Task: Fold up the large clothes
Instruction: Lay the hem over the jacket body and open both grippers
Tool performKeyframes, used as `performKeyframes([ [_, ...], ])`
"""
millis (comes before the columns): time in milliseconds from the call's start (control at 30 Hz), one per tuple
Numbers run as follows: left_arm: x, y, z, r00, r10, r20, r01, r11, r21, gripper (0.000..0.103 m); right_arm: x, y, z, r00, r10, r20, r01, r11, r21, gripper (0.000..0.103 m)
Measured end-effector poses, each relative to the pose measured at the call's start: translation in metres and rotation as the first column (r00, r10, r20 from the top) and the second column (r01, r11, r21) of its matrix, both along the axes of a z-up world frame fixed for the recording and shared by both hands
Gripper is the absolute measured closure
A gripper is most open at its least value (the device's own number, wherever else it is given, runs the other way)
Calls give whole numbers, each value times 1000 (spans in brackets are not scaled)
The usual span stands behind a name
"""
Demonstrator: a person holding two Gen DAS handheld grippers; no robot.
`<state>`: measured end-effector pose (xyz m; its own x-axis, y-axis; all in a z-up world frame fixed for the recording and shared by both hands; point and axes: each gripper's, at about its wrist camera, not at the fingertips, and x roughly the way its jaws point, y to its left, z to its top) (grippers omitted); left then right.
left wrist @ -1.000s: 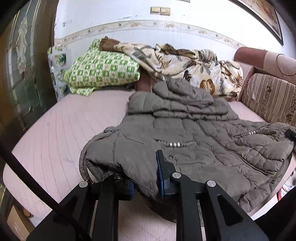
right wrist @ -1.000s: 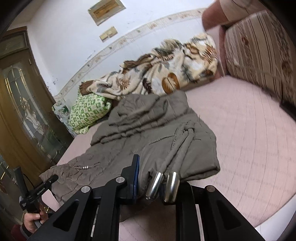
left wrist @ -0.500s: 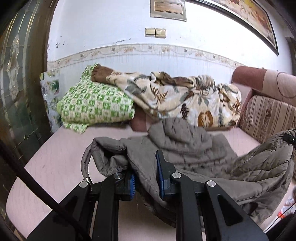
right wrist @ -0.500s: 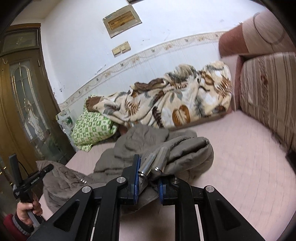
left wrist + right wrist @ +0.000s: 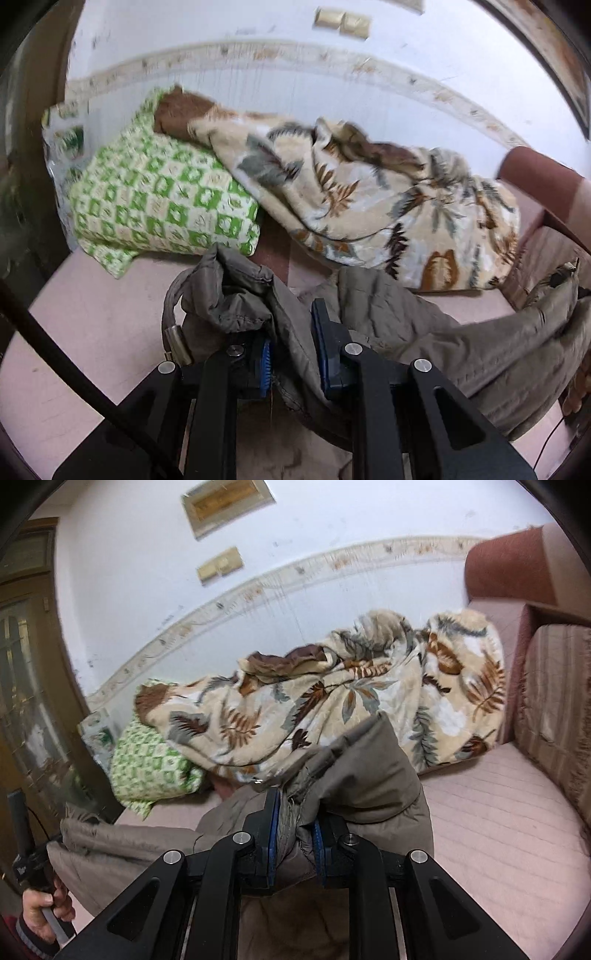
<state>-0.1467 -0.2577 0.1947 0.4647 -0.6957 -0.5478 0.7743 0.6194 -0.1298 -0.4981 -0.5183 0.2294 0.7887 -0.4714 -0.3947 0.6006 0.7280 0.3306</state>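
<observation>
jacket (image 5: 461, 343): big grey-brown padded coat, lifted off the bed (image 5: 498, 812) by one bottom corner in each tool. Most of it sags between the two grips, and the far part looks like it's trailing on the mattress, though I can't see exactly where it touches.
left tool (image 5: 291, 354): clamped on a bunched hem corner. Fabric is pinched between the blue pads (image 5: 265, 363), with a wad of it puffing up over the tips.
right tool (image 5: 293, 843): same deal, squeezed shut on the other corner, a fat roll of padding bulging over the right-hand finger.
why held like this: my guess is the bottom edge is being carried toward the collar end to fold the coat in half. Two corners keep the hem roughly straight.
drawcord (image 5: 170, 314): grey loop dangling off the left corner, with a pale flat toggle (image 5: 179, 341) at the end. Could snag.
material: matte quilted shell, puffy, floppy, holds soft creases. Probably slippery-ish and springy, so it may not stay flat.
bed cover: pale pink, ribbed in stripes.
behind: green-and-white checked pillow (image 5: 159, 206) and a fuzzy leaf-print blanket (image 5: 351, 701), heaped against the wall.
</observation>
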Motion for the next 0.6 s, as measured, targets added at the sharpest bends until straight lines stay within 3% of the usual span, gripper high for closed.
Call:
performKeyframes([
  [167,65,-60,-43,991,41,-130,-34,998,57,80,64,-60,-27,998,-38,-55,40,998,39,86],
  [367,117,-90,-89,959,61,-278,-44,997,70,67,104,-122,-85,990,-84,-111,100,984,148,85],
  [467,132,-97,-101,936,40,-349,-24,999,49,63,115,-148,-122,986,-102,-135,131,965,228,84],
  [600,152,-83,-100,904,40,-425,-59,998,-32,47,120,-180,-152,988,-67,-138,117,913,392,69],
])
